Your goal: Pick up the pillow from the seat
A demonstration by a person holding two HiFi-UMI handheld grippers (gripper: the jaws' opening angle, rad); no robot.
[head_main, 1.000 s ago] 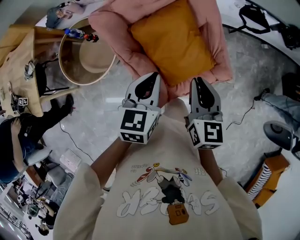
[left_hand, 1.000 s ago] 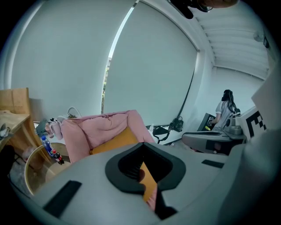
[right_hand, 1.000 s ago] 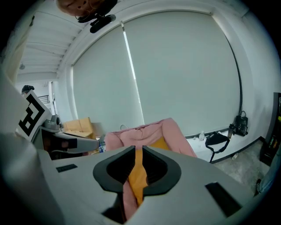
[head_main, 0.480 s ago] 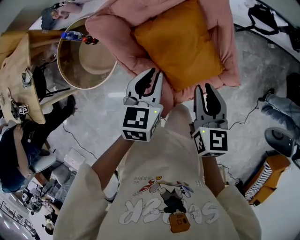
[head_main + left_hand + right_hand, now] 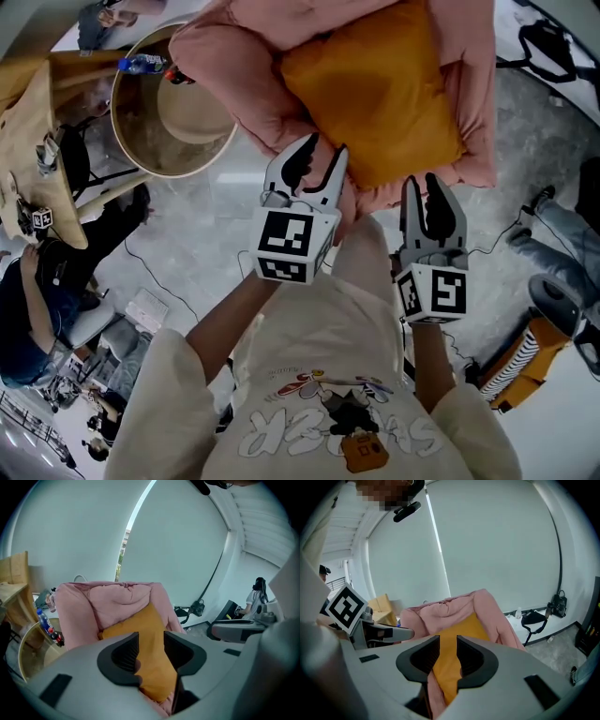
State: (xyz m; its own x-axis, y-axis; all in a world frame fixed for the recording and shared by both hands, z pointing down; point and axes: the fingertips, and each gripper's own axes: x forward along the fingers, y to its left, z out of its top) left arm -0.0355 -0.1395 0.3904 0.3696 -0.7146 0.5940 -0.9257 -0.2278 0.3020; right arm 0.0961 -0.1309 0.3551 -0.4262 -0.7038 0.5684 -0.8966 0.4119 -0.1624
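A pink padded seat (image 5: 234, 75) fills the top of the head view, with the orange pillow (image 5: 375, 80) lying in it. The 2 tools sit at the seat's front edge, the left tool (image 5: 325, 150) by the pillow's near corner and the right tool (image 5: 424, 187) beside it. Both tools' jaws have just been opening and stand slightly apart, gripping nothing.

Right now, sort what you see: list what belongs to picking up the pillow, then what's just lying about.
Job:
- mustard-orange square fabric pillow
- pink padded seat under it
- left tool, right tool: jaws have just been opening, nothing between them

Lying about:
- round wood-rimmed table
- blue-labelled plastic bottle
- black bag
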